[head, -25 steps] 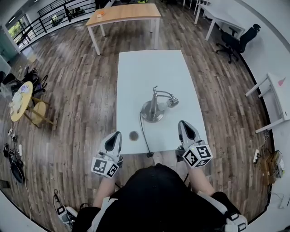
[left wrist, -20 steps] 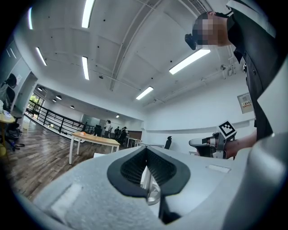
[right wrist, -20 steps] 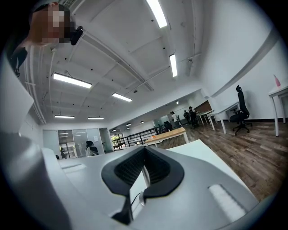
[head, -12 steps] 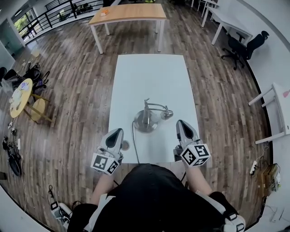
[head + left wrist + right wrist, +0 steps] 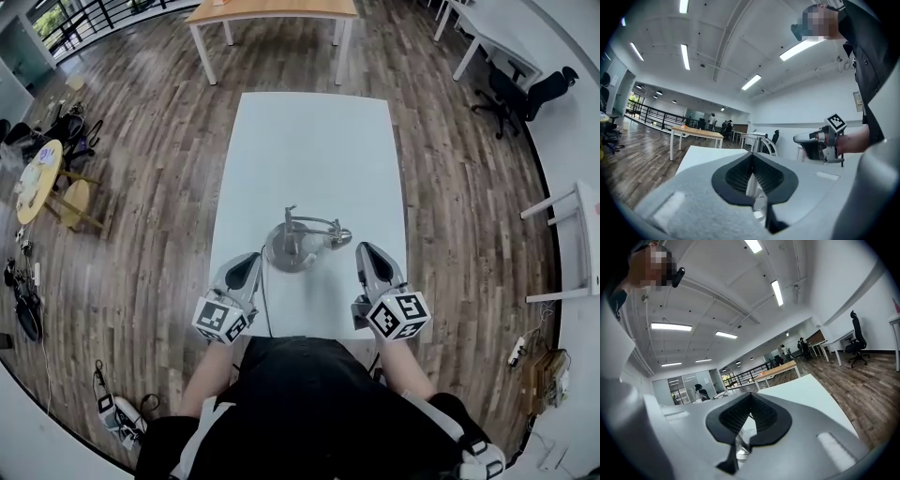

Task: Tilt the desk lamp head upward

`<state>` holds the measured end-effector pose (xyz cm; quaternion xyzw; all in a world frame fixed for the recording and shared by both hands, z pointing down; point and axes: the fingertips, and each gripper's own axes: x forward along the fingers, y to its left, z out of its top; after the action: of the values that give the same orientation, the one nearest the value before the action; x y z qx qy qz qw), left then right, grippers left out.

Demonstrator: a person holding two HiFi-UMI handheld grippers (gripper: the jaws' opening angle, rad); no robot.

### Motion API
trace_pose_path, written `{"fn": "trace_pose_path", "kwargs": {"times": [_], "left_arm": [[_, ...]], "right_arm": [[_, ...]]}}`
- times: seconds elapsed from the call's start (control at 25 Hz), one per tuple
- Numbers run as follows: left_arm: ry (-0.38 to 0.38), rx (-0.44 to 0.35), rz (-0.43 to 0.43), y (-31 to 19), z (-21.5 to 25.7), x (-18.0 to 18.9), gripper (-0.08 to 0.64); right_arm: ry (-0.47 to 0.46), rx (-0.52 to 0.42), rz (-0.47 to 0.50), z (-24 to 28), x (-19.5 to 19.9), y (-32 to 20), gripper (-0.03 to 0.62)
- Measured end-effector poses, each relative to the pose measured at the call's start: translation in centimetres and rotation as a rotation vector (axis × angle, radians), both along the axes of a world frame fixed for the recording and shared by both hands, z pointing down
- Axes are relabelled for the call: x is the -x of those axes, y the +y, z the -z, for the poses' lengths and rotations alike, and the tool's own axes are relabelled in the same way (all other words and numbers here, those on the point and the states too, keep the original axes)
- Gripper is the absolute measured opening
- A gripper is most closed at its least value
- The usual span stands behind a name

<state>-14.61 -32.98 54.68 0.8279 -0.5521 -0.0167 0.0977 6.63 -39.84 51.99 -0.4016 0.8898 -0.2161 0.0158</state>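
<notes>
The desk lamp [image 5: 291, 247] is sitting near the front of the white table [image 5: 309, 141], its head [image 5: 342, 236] pointing towards the right gripper [image 5: 367, 253]. That one and the left gripper [image 5: 247, 263] are flanking it, both closed and empty, so the tilting is apparently not yet begun.

a white table [image 5: 309, 141] (long, plain) carries a desk lamp [image 5: 286, 249] towards its near end, its cord [image 5: 264, 305] running over the near edge.

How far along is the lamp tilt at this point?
Nothing done: the lamp head looks low and untouched. In hand: left gripper and right gripper flank the lamp, both shut, empty. Left: reaching the head and tilting it upward.
</notes>
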Motion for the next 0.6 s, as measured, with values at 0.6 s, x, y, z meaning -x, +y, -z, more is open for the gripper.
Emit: {"fn": "trace_pose_path", "kwargs": {"times": [0.6], "left_arm": [[-0.280, 0.230, -0.279, -4.5, -11.2, -1.2, 0.076]], "right_arm": [[-0.019, 0.114, -0.079, -3.5, 2.0, -0.5, 0.005]]}}
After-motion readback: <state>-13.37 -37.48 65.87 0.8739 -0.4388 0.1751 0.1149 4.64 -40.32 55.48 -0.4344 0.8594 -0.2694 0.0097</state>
